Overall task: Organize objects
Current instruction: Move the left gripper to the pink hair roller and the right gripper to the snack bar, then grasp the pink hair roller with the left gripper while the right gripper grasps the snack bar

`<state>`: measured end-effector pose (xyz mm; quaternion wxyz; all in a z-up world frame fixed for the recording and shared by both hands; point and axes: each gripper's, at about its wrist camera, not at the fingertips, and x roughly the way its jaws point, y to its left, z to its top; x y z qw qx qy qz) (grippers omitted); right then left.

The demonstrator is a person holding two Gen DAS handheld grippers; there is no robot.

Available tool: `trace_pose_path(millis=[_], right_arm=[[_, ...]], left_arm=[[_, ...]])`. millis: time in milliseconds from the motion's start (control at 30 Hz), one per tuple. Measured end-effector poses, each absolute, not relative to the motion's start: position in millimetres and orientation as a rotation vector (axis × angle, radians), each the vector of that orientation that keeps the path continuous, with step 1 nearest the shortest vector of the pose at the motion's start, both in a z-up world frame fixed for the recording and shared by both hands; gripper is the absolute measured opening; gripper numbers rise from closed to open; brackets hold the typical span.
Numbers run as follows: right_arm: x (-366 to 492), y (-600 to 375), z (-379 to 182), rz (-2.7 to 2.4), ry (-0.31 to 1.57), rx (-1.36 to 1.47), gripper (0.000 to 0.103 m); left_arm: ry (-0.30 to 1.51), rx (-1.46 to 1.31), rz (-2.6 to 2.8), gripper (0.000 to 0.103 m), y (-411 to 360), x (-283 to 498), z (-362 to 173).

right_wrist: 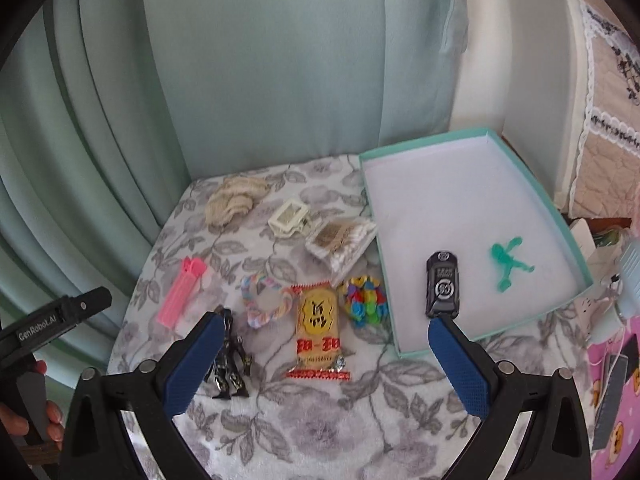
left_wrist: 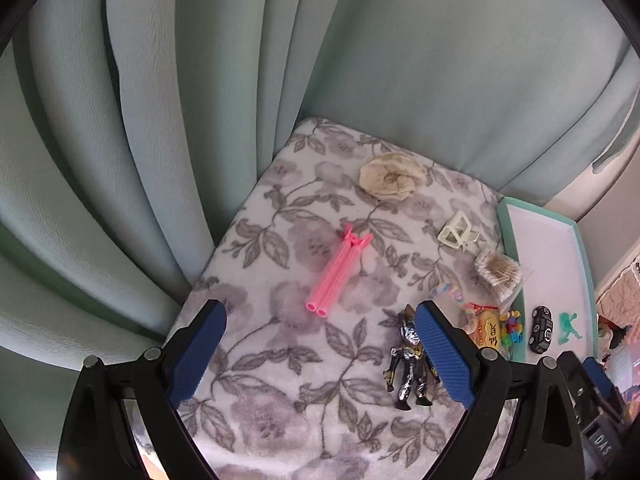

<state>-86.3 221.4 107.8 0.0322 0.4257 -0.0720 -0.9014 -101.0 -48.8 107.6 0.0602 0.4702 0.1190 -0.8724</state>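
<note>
Floral blanket surface [right_wrist: 320, 420], pale curtain behind; both my jaws wide and empty, toy car [right_wrist: 443, 289] and green figure [right_wrist: 507, 263] boxed, snack packet [right_wrist: 319, 334] crowded by neighbours, so I risk snagging those.

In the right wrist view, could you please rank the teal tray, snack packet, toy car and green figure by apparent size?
1. teal tray
2. snack packet
3. toy car
4. green figure, though it sits slightly farther away.
</note>
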Motion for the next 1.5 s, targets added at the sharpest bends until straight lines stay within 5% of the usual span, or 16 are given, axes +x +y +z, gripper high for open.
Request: trace_pose_path(millis=[300,900,1200,1267,1500], right_arm=[[-93.4,212.1,81.0,-2.738,-0.185,1.386,0.101],[-127.8,197.3,23.2,-2.633,-0.106,1.544,0.079],[-135.8,201.5,14.4,-2.65,-0.147,1.556,0.055],[-136.4,203.0,13.8,-2.648,-0.163,1.556,0.049],[-135.0,204.3,15.8,-2.633,-0.209,1.527,0.04]], left_arm=[[0.363,1.454,-2.614,0.095,-58.5,-110.1,85.1],[0.338,1.614,-2.595,0.094,-47.8,-164.3,22.7],[0.331,1.635,-2.596,0.081,-45.0,-176.0,8.1],[0.305,1.637,-2.595,0.066,-42.9,-177.8,7.3],[0.297,1.627,-2.607,0.04,-41.3,-178.5,9.0]])
